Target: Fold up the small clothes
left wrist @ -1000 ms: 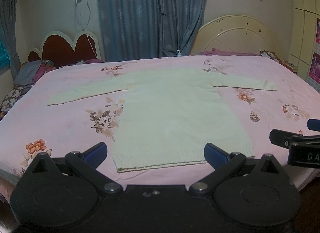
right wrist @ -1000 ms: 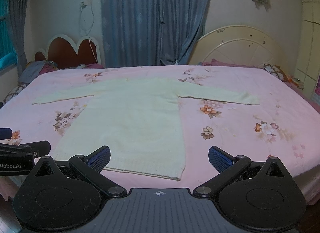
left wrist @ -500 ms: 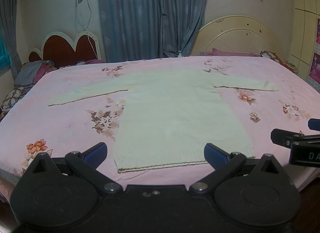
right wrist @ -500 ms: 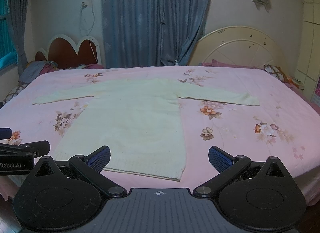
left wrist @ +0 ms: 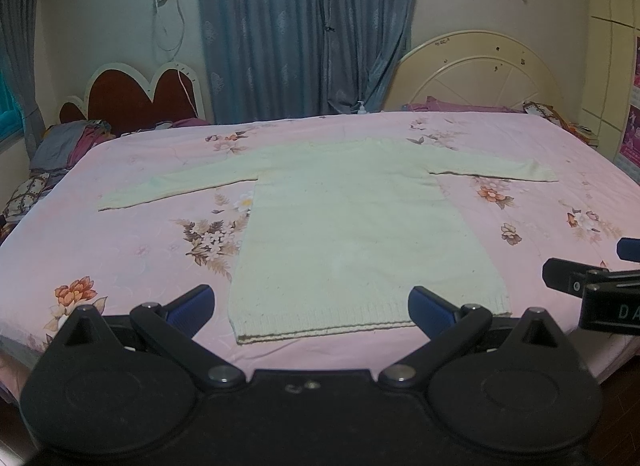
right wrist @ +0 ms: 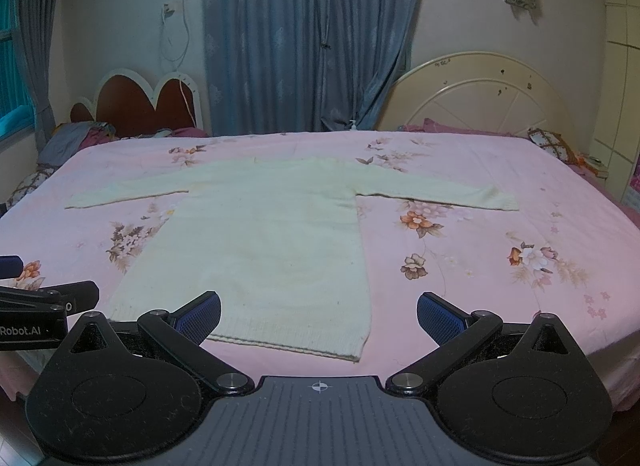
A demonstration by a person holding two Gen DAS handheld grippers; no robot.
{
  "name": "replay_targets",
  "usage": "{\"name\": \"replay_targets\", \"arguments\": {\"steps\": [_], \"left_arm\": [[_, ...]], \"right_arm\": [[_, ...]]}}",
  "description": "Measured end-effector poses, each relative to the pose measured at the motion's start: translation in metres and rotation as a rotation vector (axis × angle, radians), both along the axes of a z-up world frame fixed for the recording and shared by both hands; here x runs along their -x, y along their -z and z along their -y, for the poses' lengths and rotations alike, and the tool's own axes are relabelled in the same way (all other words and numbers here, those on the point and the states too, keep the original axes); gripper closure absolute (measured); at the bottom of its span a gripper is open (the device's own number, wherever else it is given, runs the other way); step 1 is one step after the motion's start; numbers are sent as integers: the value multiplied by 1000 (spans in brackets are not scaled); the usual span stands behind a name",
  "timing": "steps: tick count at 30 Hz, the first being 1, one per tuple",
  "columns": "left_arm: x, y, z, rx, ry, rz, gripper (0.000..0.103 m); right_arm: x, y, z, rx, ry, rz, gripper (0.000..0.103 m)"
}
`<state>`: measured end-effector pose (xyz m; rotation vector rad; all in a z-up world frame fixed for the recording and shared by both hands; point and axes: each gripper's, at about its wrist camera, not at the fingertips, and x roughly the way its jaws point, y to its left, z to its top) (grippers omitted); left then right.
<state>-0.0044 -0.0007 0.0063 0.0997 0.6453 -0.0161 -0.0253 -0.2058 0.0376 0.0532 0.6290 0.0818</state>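
Pale knit sweater [left wrist: 360, 234] lies flat mid-frame on the pink floral bed [left wrist: 120, 250], sleeves spread. Left gripper [left wrist: 310, 308] and right gripper [right wrist: 318, 316] hover at the hem, jaws released, empty. Folding not begun; next likely needs a sleeve or hem-corner grasp.

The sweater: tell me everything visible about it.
The sweater is pale cream and looks knitted, with a ribbed hem and long sleeves. It lies flat and unfolded on the pink floral bed, sleeves spread straight out to both sides, neckline toward the curtains, hem toward the cameras. Only the bedsheet touches it. Both claws, left and right, are open and short of the hem.
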Motion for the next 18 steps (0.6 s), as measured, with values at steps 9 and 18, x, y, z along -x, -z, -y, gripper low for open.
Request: {"name": "replay_targets", "arguments": {"steps": [9, 18], "left_arm": [[0, 1, -1, -1, -3, 0, 0], [3, 2, -7, 6, -11, -1, 0]], "right_arm": [[0, 0, 0, 2, -1, 0, 0], [1, 0, -2, 7, -7, -1, 0]]}}
